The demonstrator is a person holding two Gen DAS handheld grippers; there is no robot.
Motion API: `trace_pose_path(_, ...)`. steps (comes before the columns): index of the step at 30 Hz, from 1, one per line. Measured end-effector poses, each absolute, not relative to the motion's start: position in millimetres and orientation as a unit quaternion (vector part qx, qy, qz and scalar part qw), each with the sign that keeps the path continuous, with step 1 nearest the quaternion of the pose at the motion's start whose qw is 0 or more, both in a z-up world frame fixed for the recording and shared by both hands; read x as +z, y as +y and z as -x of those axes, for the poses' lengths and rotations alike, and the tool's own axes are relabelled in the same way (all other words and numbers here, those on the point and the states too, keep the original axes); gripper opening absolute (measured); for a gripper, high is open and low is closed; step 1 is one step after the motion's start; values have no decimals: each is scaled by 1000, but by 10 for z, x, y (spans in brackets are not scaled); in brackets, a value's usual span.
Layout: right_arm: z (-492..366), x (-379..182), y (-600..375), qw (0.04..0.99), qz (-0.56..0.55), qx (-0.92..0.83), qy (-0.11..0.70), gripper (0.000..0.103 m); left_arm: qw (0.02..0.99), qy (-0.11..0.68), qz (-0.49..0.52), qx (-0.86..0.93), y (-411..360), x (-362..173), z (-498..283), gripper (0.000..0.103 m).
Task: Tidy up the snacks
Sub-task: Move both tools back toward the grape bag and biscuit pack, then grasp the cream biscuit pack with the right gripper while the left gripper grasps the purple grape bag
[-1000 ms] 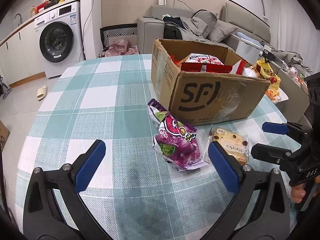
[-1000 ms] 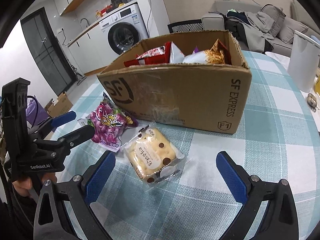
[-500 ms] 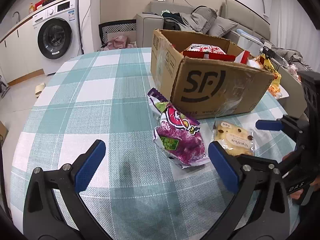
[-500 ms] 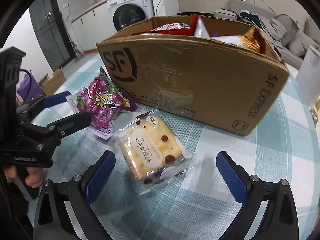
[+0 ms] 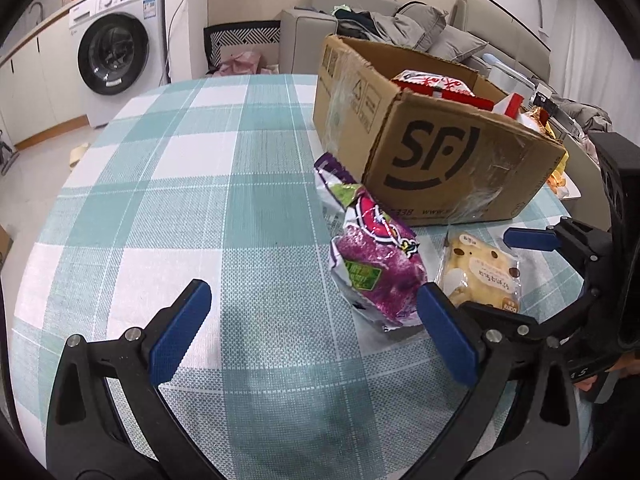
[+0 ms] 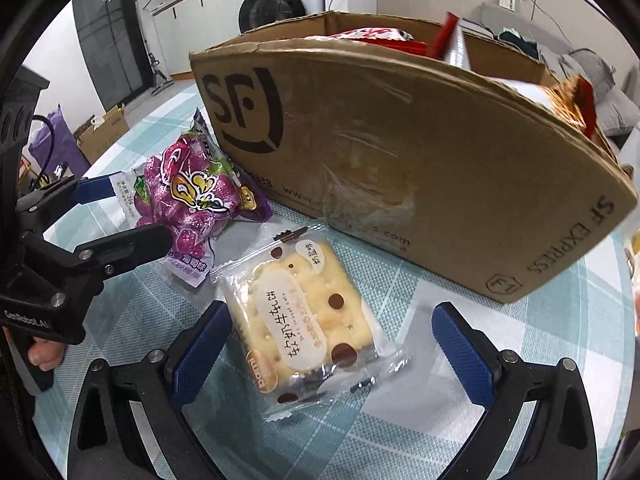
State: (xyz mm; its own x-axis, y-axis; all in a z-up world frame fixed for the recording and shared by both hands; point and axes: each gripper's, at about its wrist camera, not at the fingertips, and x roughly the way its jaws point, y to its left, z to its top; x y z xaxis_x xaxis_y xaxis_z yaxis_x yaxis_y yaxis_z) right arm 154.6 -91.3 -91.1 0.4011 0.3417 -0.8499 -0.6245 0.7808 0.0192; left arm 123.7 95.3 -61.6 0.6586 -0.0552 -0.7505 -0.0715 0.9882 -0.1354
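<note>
A brown SF cardboard box (image 5: pixel 452 160) (image 6: pixel 400 168) holding several snack packs stands on the checked tablecloth. In front of it lie a purple snack bag (image 5: pixel 374 264) (image 6: pixel 192 192) and a clear-wrapped yellow cracker pack (image 5: pixel 482 276) (image 6: pixel 308 320). My left gripper (image 5: pixel 316 332) is open, low over the cloth, with its right finger beside the purple bag. My right gripper (image 6: pixel 332 344) is open, its fingers on either side of the cracker pack, not closed on it. Each gripper shows in the other's view: the left gripper (image 6: pixel 108 216) by the purple bag, the right gripper (image 5: pixel 532 272) around the crackers.
The round table (image 5: pixel 180 184) has bare cloth to the left of the box. A washing machine (image 5: pixel 116 52), a sofa with cushions (image 5: pixel 420 28) and a small open carton on the floor (image 6: pixel 102 132) lie beyond the table. More snacks sit past the box at the right (image 5: pixel 560 184).
Both grippers have moved forward and lower toward the packs. The right gripper's fingers now straddle the cracker pack; the left one's right finger has come up beside the purple bag.
</note>
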Motion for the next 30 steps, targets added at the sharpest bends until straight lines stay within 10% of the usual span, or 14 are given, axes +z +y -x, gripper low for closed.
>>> trace_pose_path(9, -1353, -863, -823, 829, 148, 321, 434, 60, 904, 419, 87, 1, 1004, -686, -1323, 102)
trace_pose_path(30, -1169, -551, -1623, 864, 8, 291, 411, 60, 900, 417, 126, -3, 948, -567, -1428, 102)
